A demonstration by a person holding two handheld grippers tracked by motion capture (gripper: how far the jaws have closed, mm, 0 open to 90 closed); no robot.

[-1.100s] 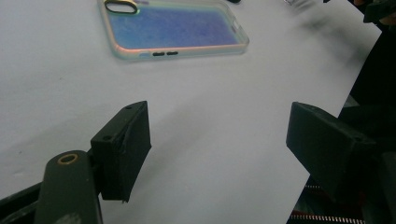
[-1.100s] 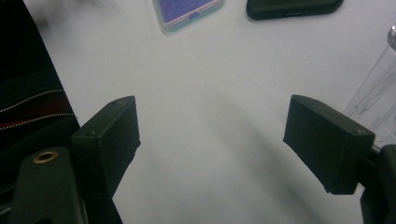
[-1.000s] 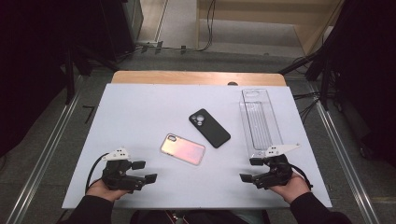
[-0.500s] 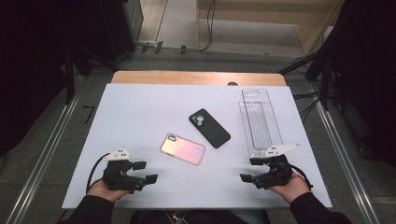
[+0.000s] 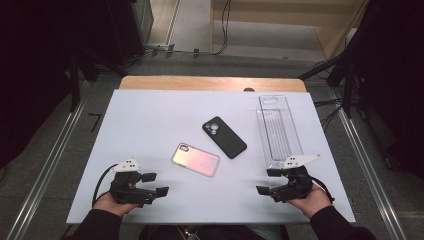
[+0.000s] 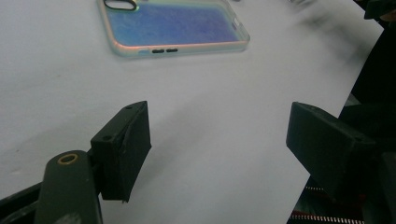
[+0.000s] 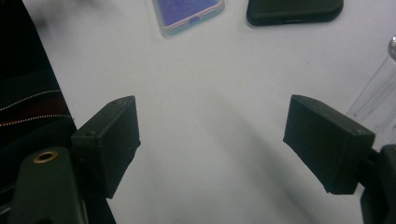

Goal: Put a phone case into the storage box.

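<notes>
An iridescent pink phone case (image 5: pixel 195 159) lies flat near the middle of the white table (image 5: pixel 150 115), camera cutout to the left. A black phone case (image 5: pixel 224 137) lies just beyond it, angled. A clear plastic tray (image 5: pixel 278 131) stands lengthwise at the right. My left gripper (image 5: pixel 156 183) rests low at the front left, open, nothing between its jaws; ahead of it lies the iridescent case (image 6: pixel 175 25). My right gripper (image 5: pixel 268 181) rests at the front right, open and empty, next to the tray's near end. Its view takes in the iridescent case (image 7: pixel 189 14), the black case (image 7: pixel 294 10) and the tray's corner (image 7: pixel 378 88).
A wooden strip (image 5: pixel 210 83) runs along the table's far edge. Metal rails (image 5: pixel 47 165) flank the table on both sides, with cables on the floor beyond. The near table edge (image 5: pixel 210 220) lies just behind both hands.
</notes>
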